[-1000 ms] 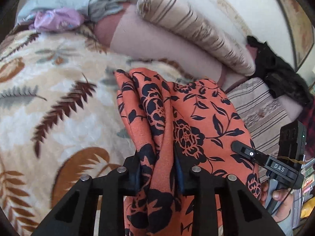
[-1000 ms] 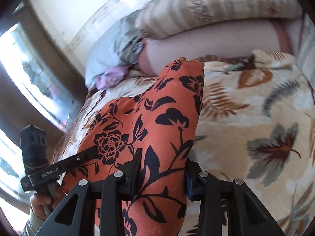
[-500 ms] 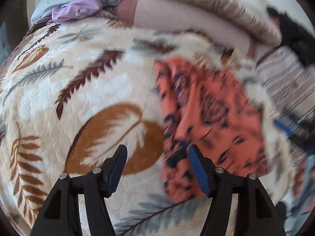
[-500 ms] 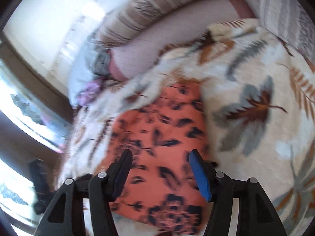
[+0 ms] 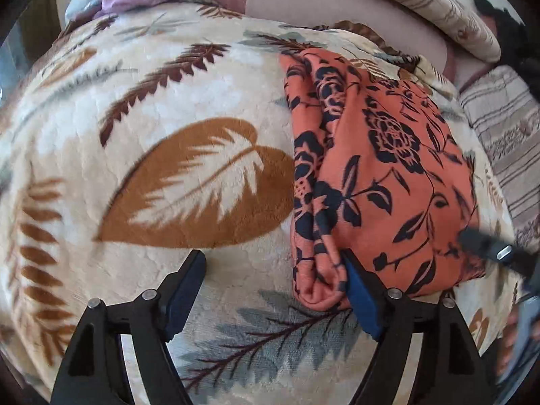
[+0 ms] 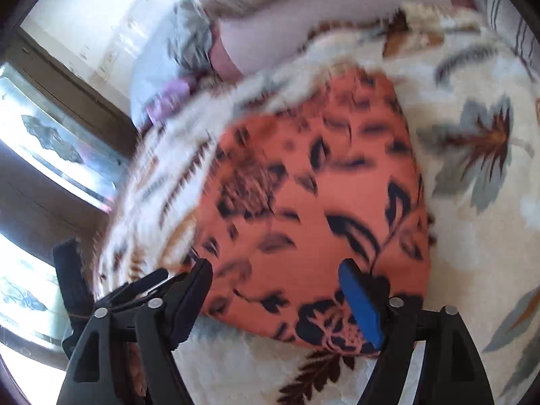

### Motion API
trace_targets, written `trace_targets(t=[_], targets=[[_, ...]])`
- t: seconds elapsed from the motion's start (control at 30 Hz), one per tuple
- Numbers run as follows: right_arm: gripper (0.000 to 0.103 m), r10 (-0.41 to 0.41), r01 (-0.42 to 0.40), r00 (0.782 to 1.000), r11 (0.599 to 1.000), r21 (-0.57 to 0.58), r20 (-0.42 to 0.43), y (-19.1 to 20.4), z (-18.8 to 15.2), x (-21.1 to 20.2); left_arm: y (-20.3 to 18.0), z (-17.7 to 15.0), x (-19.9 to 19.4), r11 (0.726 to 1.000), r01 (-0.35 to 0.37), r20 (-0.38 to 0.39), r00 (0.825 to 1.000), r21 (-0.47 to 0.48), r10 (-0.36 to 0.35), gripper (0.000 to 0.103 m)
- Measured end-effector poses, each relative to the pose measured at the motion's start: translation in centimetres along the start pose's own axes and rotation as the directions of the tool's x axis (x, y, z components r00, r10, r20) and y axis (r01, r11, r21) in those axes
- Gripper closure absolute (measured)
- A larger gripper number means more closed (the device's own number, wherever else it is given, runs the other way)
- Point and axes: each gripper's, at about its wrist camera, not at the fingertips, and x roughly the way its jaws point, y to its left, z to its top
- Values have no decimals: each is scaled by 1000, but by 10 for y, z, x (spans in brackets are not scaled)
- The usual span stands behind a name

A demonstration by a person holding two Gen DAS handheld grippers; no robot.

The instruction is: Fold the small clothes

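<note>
On a bed's cream fleece blanket with a brown and grey leaf print (image 5: 189, 108), below striped pillows (image 5: 435, 3), lies a folded orange cloth with black flowers (image 5: 388, 175). Its long axis runs away from both cameras toward the pillows. The left gripper (image 5: 275, 290) and right gripper (image 6: 275, 295) have jaws apart and opening, clamping nothing.

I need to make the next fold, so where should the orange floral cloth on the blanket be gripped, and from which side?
Probably the rolled near-left corner of the orange floral cloth, approached from the near edge. The layers bunch into a raised ridge there, while the middle lies flat on the blanket. The left gripper, jaws opening, is already beside it.
</note>
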Motion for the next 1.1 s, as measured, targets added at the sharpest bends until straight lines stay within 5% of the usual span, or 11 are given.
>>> trace_targets(t=[0.77, 0.87, 1.1], targets=[[20, 7, -4, 998, 999, -47, 66, 4, -11, -3, 0, -4, -3, 1000, -3, 28, 1000, 22, 2, 18], [20, -12, 13, 999, 1000, -27, 39, 12, 1, -12, 0, -4, -2, 1000, -4, 30, 1000, 28, 3, 17], [20, 45, -45, 989, 999, -1, 141, 17, 76, -23, -3, -3, 0, 999, -17, 35, 999, 42, 16, 15]])
